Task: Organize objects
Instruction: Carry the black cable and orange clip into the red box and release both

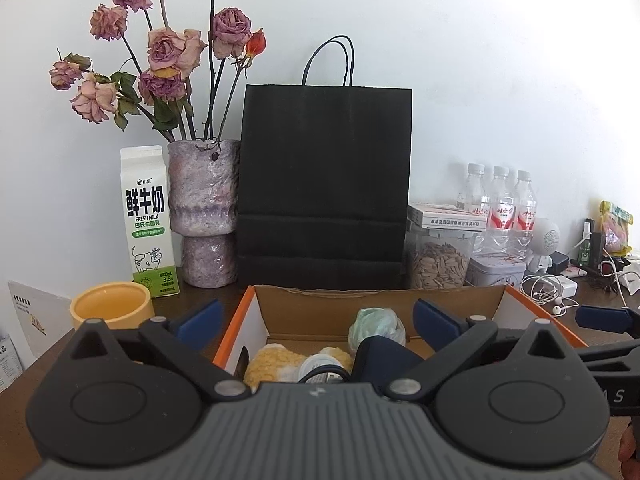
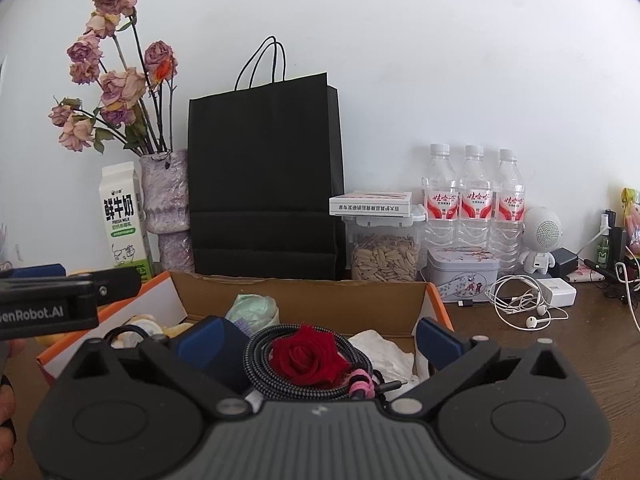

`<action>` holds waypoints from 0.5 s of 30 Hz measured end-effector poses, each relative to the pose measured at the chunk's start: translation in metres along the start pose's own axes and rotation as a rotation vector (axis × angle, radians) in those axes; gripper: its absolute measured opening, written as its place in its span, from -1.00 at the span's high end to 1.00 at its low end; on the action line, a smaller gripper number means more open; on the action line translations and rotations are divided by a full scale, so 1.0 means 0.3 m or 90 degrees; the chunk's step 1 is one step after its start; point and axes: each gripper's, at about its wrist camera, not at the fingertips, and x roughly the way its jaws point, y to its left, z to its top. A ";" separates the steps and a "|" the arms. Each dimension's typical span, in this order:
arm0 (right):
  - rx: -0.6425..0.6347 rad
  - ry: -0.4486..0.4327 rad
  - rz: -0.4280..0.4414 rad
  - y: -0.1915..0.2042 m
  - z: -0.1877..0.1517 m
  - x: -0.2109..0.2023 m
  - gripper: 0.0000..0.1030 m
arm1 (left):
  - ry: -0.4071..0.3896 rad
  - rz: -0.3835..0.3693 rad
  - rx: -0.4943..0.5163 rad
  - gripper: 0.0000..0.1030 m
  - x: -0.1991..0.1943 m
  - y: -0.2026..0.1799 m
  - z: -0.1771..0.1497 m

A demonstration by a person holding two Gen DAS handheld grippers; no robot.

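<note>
A cardboard box with an orange rim (image 1: pixel 235 330) stands on the brown table in front of both grippers. My left gripper (image 1: pixel 316 314) is open over the box's near side with nothing between its pads. Below it lie a green crumpled bag (image 1: pixel 376 322), a yellow fluffy thing (image 1: pixel 272 364), a white-capped container (image 1: pixel 320 365) and a dark blue object (image 1: pixel 384 358). My right gripper (image 2: pixel 322 338) is also open, above a red rose (image 2: pixel 306 354) resting on a coiled braided cable (image 2: pixel 258 354), next to white tissue (image 2: pixel 380 348) and a pink tie (image 2: pixel 360 386).
Behind the box stand a black paper bag (image 1: pixel 324 184), a vase of dried roses (image 1: pixel 204 208), a milk carton (image 1: pixel 146 220) and a yellow cup (image 1: pixel 112 304). To the right are a seed jar (image 2: pixel 384 256), three water bottles (image 2: pixel 474 200), a tin (image 2: pixel 462 278), earphones (image 2: pixel 520 304) and a white speaker (image 2: pixel 540 240).
</note>
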 end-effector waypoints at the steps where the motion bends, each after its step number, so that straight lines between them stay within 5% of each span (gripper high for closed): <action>1: -0.001 0.004 0.001 0.001 0.001 -0.002 -1.00 | 0.002 0.000 0.001 -1.00 -0.004 0.000 0.002; 15: 0.003 0.016 0.016 0.007 0.024 -0.266 -1.00 | 0.033 -0.028 -0.033 -1.00 -0.249 0.032 0.040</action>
